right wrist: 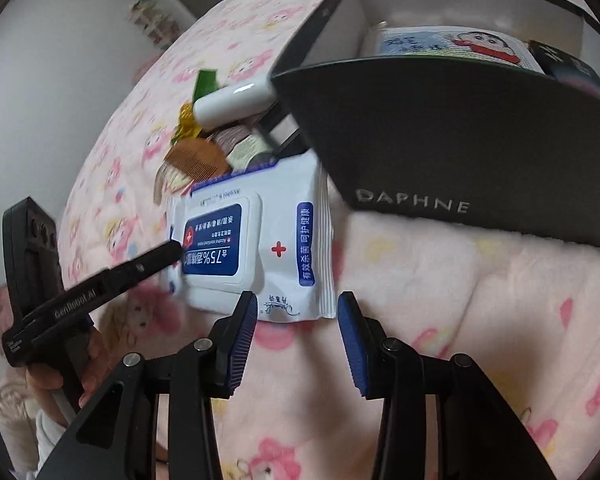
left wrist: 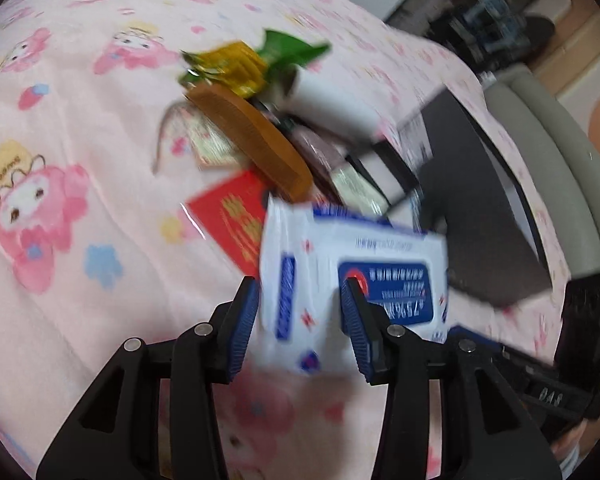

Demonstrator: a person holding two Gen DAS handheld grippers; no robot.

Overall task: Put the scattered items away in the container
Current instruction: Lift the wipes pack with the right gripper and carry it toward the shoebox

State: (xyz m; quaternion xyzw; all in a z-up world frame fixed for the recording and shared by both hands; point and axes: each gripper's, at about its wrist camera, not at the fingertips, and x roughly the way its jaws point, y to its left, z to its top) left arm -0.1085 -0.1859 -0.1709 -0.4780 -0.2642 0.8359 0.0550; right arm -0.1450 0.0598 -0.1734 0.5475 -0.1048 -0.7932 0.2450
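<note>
Reaching: left gripper point(left wrist: 300, 312) spread wide around one end of the wipes pack point(left wrist: 352, 280), closing on nothing.
Right gripper point(right wrist: 298, 328): fingers parted, empty, just short of the pack.
Wipes pack: flat on pink blanket point(right wrist: 480, 300), beside the black box point(right wrist: 440, 128).
Pile: comb point(left wrist: 252, 136), white tube point(left wrist: 332, 104) behind the pack.

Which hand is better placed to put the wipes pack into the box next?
Left. Its tongs already straddle the wipes pack, one finger reaching onto its label. The right tongs are open and short of the pack, though the box sits just beyond.
</note>
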